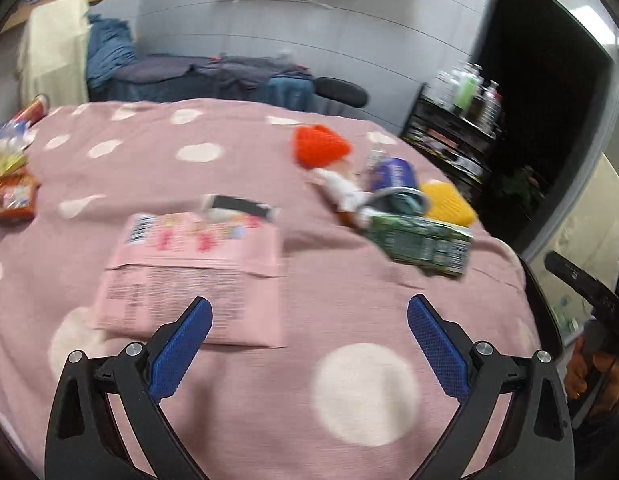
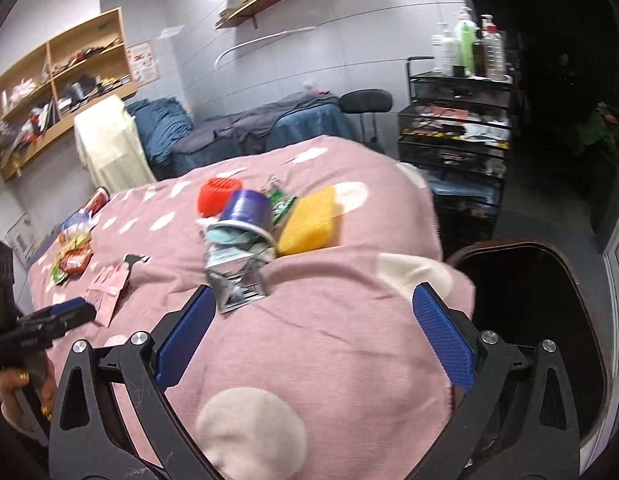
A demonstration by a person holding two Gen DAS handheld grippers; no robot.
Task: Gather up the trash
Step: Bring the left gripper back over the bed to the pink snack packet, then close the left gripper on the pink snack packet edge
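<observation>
The left tool [image 1: 309, 316] hangs wide open and empty just short of the flat pink printed snack packet [image 1: 193, 276], which lies on the pink white-spotted cloth surface [image 1: 349, 380] ahead and slightly left, near edge crosswise. The right tool [image 2: 309, 304], equally open and empty, faces the crumpled silver-green wrapper [image 2: 237, 280] just ahead-left, with the tipped purple cup [image 2: 247, 212] beyond.

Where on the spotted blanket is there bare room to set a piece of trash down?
Bare blanket lies between the left gripper and the green packet, and past the pink packet toward the far edge. Crowded: around the tipped purple cup, yellow sponge and red object, and the snack wrappers.
</observation>
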